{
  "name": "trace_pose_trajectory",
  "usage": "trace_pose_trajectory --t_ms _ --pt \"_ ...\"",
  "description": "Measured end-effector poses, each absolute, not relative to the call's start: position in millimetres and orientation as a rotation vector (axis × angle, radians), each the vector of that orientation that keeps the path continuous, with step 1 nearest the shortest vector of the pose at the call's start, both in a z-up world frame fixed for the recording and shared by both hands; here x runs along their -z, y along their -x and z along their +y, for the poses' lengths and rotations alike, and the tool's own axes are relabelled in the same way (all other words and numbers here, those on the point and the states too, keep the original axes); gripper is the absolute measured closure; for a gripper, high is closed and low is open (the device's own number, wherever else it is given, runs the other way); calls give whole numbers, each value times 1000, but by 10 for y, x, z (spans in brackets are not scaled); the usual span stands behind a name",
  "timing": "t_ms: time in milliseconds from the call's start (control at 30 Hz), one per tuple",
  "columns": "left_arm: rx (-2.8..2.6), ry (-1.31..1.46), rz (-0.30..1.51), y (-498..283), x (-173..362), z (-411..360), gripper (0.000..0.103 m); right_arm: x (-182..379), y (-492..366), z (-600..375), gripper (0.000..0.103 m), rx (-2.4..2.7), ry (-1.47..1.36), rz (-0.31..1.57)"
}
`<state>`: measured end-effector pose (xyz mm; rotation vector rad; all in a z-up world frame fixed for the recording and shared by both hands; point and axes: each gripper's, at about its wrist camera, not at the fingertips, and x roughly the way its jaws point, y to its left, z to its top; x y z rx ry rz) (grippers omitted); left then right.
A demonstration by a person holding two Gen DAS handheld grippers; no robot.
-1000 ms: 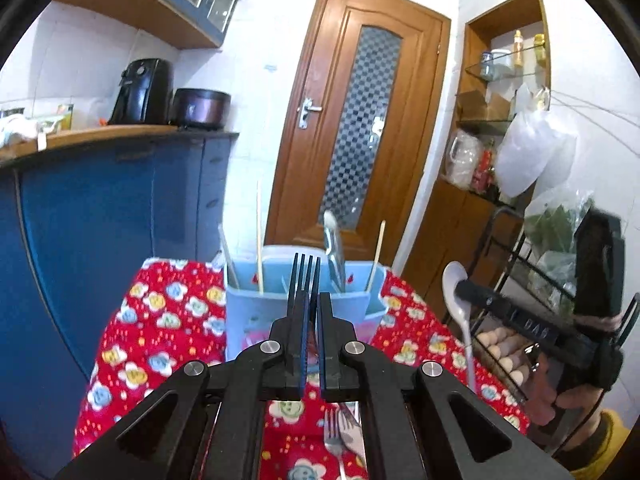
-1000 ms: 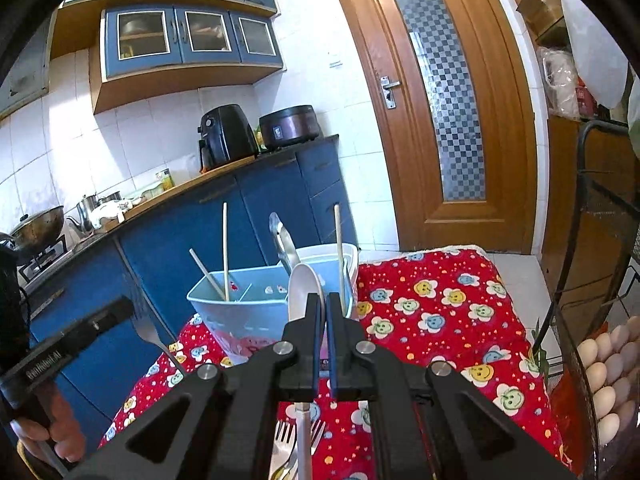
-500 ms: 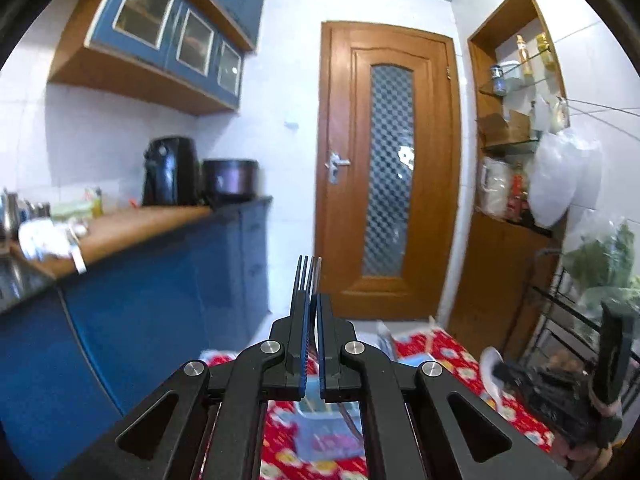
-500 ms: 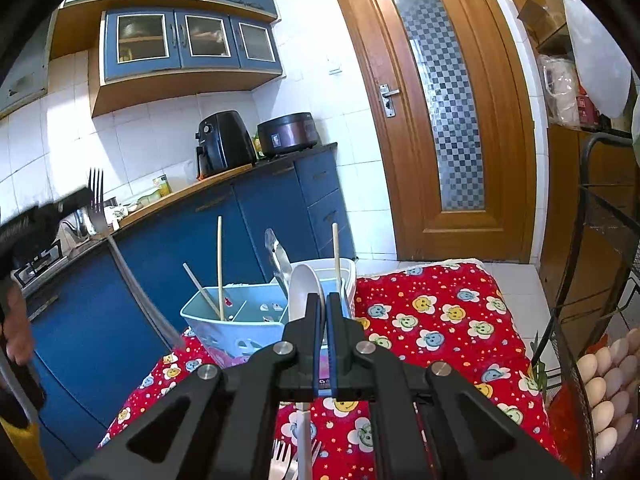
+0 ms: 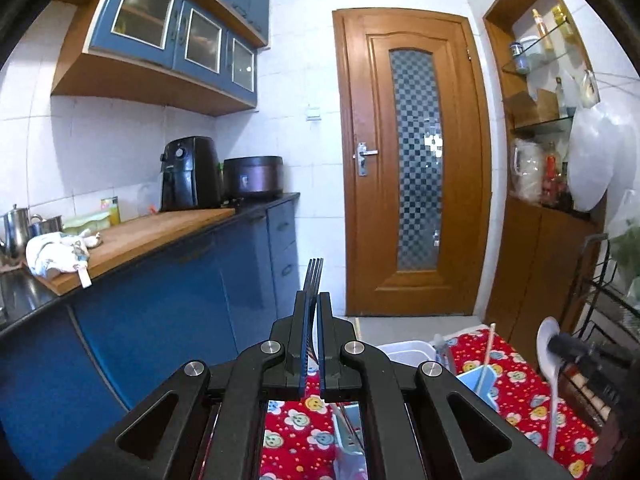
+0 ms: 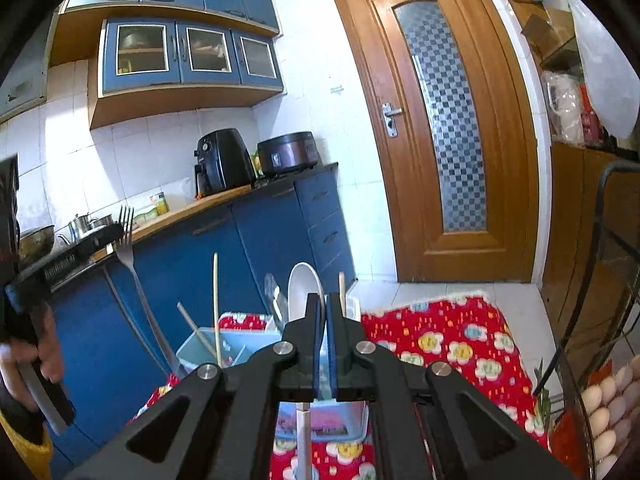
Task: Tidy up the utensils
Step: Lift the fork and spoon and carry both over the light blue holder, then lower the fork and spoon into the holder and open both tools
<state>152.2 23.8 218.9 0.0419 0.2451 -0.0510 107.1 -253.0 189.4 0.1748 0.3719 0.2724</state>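
Left tool (image 5: 313, 300) is clamped on a metal fork (image 5: 314, 274), tines sticking up past the fingertips, raised in front of the blue cabinets (image 5: 168, 312). From the right wrist view the same fork (image 6: 126, 232) hangs with its handle angled down toward the light blue utensil caddy (image 6: 208, 346), a hand (image 6: 36, 356) gripping the left tool's handle at the left edge. Right tool (image 6: 325, 308) is clamped on a white spoon (image 6: 304, 292), bowl up above the fingertips, handle running down below the jaws. The caddy sits on the desk with a red flowered cloth (image 6: 452, 344); wooden chopsticks (image 6: 216, 304) and what looks like a metal spoon (image 6: 276, 300) stand in it, blur makes that one unsure. A white tub (image 5: 404, 350) is just behind the caddy. Wire rack with eggs (image 6: 600, 408) at right edge. Wooden door (image 5: 412, 160) behind the desk.
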Motion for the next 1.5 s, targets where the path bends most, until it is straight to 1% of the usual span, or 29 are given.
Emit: trace_pose_trajectory --t_ms 300,400,500,767,1233,1400,1433,1467,1500 --pt "63 -30 206 -1658 -2363 253 100 -2001 -1368 -2485 99 -258 -194 326" --pt "57 -66 208 -1729 -2354 199 100 -1983 -1487 -2488 99 -238 -219 310" --pt "45 -106 218 -1802 -2262 138 100 -1940 -1595 -2487 99 -229 -243 286" --pt "79 -78 293 -1950 -1973 111 100 -1723 -1758 -2432 99 -180 -237 233" --pt "116 -16 380 -2019 -1582 104 100 -1487 -1631 -2225 98 -156 -83 192" --pt "134 13 416 -2035 -1503 126 99 -1488 -1557 -2242 97 -183 -92 208" --pt "139 20 416 -2020 -1503 127 99 -1499 -1548 -2256 96 -189 -101 213" --pt "142 22 417 -2021 -1519 135 98 -1511 -1541 -2269 93 -194 -110 217" --pt "145 23 418 -2007 -1526 132 95 -1526 -1530 -2286 91 -200 -120 221"
